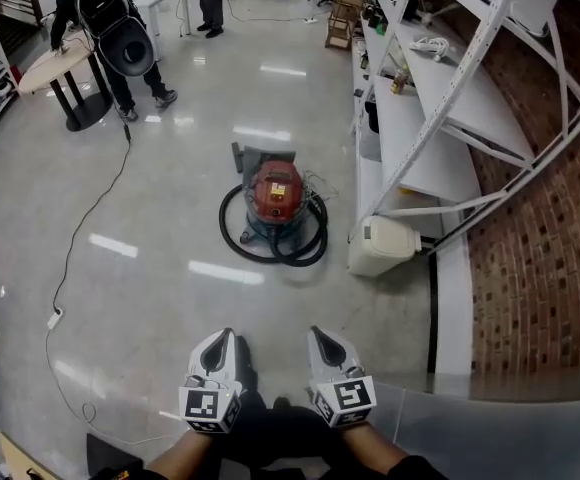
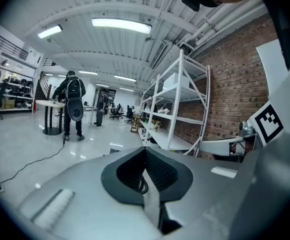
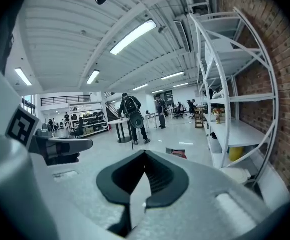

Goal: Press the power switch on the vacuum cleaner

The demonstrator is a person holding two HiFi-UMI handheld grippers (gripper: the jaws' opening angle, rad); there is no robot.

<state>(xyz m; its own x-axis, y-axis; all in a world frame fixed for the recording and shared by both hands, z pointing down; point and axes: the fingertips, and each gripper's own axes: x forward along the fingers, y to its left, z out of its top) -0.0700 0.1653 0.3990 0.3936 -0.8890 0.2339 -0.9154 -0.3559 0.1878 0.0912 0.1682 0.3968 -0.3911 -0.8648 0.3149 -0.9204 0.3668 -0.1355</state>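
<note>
The vacuum cleaner (image 1: 275, 200) stands on the shiny floor ahead of me: a red top on a blue-grey body, with a black hose (image 1: 305, 248) coiled around its base. From the right gripper view only a sliver of its red top (image 3: 179, 154) shows above the jaws. Both grippers sit low in the head view, well short of the vacuum and side by side. The left gripper (image 1: 222, 345) (image 2: 145, 149) is shut with nothing in it. The right gripper (image 1: 323, 343) (image 3: 145, 153) is likewise shut and empty. I cannot make out the power switch from here.
A white shelving rack (image 1: 425, 118) runs along the brick wall (image 1: 545, 268) on the right, with a white canister (image 1: 385, 245) at its foot near the vacuum. A thin cable (image 1: 88, 218) trails across the floor at left. A person with a backpack (image 1: 115, 23) stands by a round table (image 1: 50, 66) far back.
</note>
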